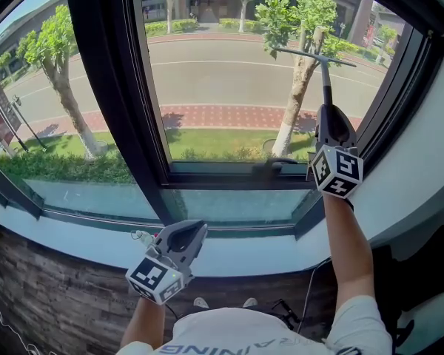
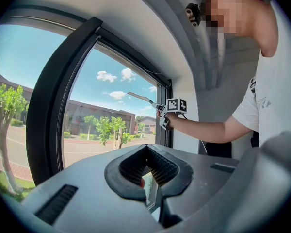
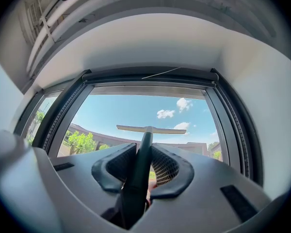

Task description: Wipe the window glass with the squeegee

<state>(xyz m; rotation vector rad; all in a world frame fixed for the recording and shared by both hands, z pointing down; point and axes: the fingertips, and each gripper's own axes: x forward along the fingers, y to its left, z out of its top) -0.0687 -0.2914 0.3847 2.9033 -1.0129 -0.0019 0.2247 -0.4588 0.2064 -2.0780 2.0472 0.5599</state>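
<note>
The squeegee (image 1: 325, 71) has a dark handle and a thin T-shaped blade (image 1: 315, 55) that lies against the upper right of the window glass (image 1: 229, 87). My right gripper (image 1: 328, 112) is raised in front of the pane and shut on the handle. In the right gripper view the handle (image 3: 140, 169) runs up between the jaws to the blade (image 3: 151, 129), with sky behind it. My left gripper (image 1: 194, 231) hangs low by the sill, shut with nothing in it. In the left gripper view its jaws (image 2: 146, 148) meet at the tips, and the squeegee (image 2: 140, 98) shows far off at the pane.
A thick black mullion (image 1: 107, 87) divides the panes at the left. A white sill (image 1: 237, 256) runs below the frame. A white wall (image 1: 429, 168) closes in on the right. Dark flooring and cables (image 1: 288, 309) lie below, by the person's feet.
</note>
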